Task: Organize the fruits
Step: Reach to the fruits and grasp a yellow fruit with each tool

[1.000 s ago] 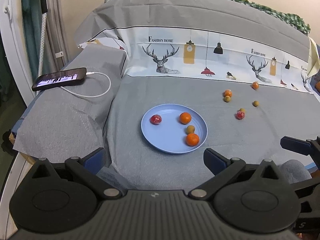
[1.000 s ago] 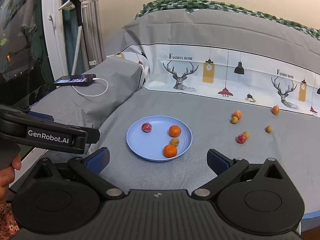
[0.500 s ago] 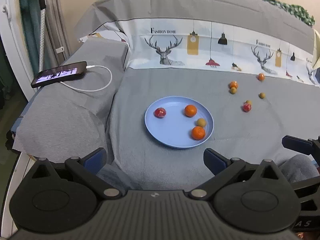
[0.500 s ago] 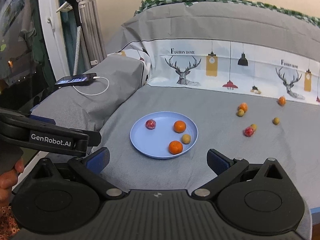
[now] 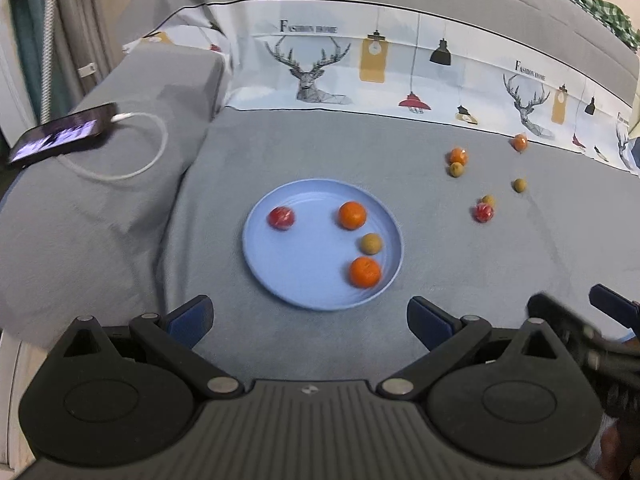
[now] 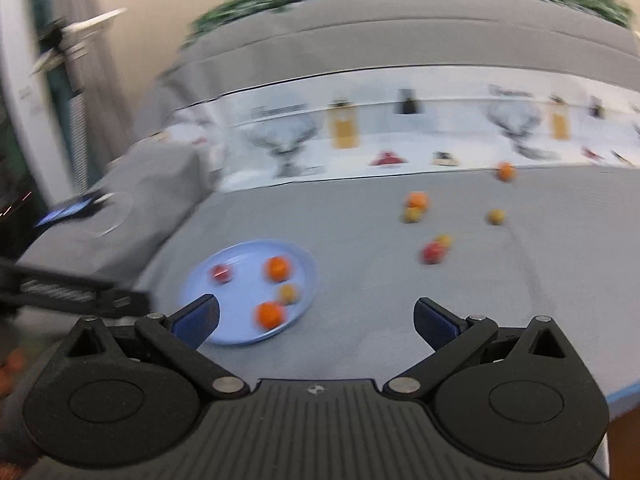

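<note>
A blue plate lies on the grey cloth and holds two oranges, a red fruit and a small brown fruit. Loose fruits lie to its right: an orange beside a brown one, a red fruit beside a small brown one, a lone brown one and a far orange. My left gripper is open and empty just in front of the plate. My right gripper is open and empty, right of the plate, facing the loose red fruit. The right view is blurred.
A phone with a white cable rests on a raised grey cushion at the left. A printed deer-pattern cloth rises behind the fruits. The right gripper's finger shows at the left view's right edge.
Both grippers have moved forward, towards the fruits. The right gripper has swung right, so the plate now sits lower left in its view. Both stay open.
</note>
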Action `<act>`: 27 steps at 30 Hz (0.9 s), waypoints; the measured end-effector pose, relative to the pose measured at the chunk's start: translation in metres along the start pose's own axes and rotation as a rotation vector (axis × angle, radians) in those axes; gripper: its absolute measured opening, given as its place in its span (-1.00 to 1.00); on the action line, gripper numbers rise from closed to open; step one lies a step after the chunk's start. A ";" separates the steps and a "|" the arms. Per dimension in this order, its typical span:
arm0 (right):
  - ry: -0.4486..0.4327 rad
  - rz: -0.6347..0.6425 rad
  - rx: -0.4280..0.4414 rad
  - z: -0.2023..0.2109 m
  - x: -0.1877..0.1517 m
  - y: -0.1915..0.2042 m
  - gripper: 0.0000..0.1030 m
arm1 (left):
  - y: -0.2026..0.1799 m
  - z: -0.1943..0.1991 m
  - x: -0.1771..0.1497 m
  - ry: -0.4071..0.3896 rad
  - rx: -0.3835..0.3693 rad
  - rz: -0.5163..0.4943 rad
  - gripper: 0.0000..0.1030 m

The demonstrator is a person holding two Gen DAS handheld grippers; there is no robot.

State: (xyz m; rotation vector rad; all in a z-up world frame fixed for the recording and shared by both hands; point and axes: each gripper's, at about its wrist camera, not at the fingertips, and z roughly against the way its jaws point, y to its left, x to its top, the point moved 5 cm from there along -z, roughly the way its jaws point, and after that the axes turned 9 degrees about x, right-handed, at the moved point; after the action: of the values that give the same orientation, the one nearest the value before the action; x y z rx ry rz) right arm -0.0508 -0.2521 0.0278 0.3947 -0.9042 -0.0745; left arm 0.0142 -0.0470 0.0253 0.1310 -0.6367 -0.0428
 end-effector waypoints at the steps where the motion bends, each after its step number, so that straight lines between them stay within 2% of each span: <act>1: -0.010 -0.033 -0.035 -0.004 0.004 -0.014 0.99 | -0.005 -0.003 0.005 0.000 -0.001 -0.004 1.00; 6: -0.076 -0.137 -0.198 -0.029 0.022 -0.090 0.99 | -0.050 -0.030 0.042 0.011 -0.031 -0.031 1.00; 9: -0.113 -0.188 -0.288 -0.054 0.035 -0.141 0.99 | -0.090 -0.057 0.069 0.013 -0.101 -0.038 1.00; 12: -0.116 -0.225 -0.348 -0.086 0.045 -0.190 0.99 | -0.129 -0.091 0.095 0.010 -0.158 -0.038 1.00; 15: -0.105 -0.233 -0.397 -0.126 0.055 -0.231 0.99 | -0.170 -0.133 0.121 0.009 -0.161 -0.040 1.00; 21: -0.067 -0.196 -0.405 -0.203 0.068 -0.283 0.99 | -0.239 -0.223 0.150 0.020 -0.118 -0.114 1.00; 25: 0.000 -0.155 -0.364 -0.251 0.068 -0.300 0.99 | -0.264 -0.270 0.152 0.051 -0.109 -0.149 1.00; 27: 0.023 -0.128 -0.374 -0.269 0.067 -0.308 0.99 | -0.275 -0.289 0.153 0.062 -0.105 -0.165 1.00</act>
State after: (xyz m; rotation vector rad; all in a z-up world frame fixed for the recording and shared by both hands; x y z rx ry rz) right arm 0.2311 -0.4706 -0.1830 0.1036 -0.8208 -0.3503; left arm 0.3092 -0.3001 -0.1520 0.0825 -0.5594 -0.2300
